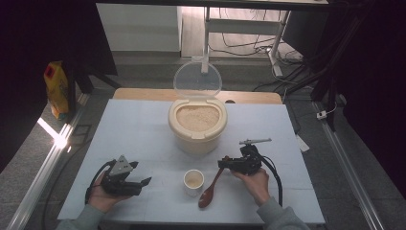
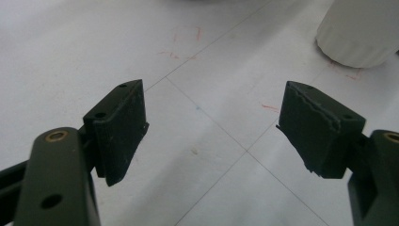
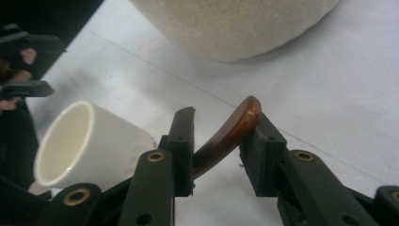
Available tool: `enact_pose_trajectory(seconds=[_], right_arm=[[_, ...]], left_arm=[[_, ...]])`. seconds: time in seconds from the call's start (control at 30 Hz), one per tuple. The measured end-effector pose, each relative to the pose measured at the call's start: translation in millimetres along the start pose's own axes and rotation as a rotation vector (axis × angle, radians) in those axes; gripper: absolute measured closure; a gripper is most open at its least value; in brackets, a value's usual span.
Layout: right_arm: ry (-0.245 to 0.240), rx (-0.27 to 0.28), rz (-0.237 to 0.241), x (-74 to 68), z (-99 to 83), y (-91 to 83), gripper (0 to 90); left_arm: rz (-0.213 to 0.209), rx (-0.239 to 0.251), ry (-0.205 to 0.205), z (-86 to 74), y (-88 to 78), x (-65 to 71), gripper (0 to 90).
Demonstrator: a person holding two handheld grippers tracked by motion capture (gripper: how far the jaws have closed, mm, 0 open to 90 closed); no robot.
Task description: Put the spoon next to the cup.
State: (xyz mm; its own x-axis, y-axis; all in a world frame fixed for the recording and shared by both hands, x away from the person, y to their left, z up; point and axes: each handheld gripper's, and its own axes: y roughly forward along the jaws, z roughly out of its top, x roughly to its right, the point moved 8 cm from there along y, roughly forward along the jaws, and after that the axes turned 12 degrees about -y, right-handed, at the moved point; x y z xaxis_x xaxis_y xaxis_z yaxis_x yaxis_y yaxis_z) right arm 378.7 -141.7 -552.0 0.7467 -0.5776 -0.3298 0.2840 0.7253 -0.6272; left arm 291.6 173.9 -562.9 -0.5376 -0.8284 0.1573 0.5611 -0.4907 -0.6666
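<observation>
Our right gripper [image 1: 224,164] has its jaws narrowed around the handle of the brown spoon [image 1: 209,189], whose bowl rests on the table [image 1: 139,129] just beside the white cup [image 1: 193,181]. The rice container [image 1: 197,123] stands open ahead of it. Our left gripper [image 1: 142,183] rests with jaws spread wide and empty, the cup just off to its right.

From above, my bench [image 1: 143,129] is evenly and softly lit while the room around it falls to near black at both sides. A hard bright streak glares off the floor rail [image 1: 55,139] at left. That high picture is soft and low in detail. Close up, my tongs' black pads [image 2: 120,127] stay sharp, the white cup [image 2: 360,30] blurs, and shadows are faint.
</observation>
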Motion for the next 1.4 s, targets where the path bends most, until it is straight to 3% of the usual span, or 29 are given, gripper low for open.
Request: enact_pose_trajectory(seconds=[0.37, 0.77, 1.07, 1.4], right_arm=[[-0.066, -0.048, -0.095, 7.0, -4.4, 13.2, 55.6], [-0.137, -0.077, -0.200, 14.8, -5.0, 16.7, 46.1], [-0.162, -0.042, -0.251, 23.9, -0.1, 7.8, 40.0], [-0.264, 0.050, -0.230, 16.2, -6.4, -23.3, 42.1]], left_arm=[[0.000, -0.001, 0.001, -0.2, 0.1, 0.1, 23.5], [0.000, -0.002, 0.002, -0.4, 0.2, 0.0, 23.4], [-0.002, 0.003, -0.001, -0.3, -0.7, 0.0, 23.3], [-0.001, 0.015, -0.007, 0.2, -3.3, -0.8, 23.3]])
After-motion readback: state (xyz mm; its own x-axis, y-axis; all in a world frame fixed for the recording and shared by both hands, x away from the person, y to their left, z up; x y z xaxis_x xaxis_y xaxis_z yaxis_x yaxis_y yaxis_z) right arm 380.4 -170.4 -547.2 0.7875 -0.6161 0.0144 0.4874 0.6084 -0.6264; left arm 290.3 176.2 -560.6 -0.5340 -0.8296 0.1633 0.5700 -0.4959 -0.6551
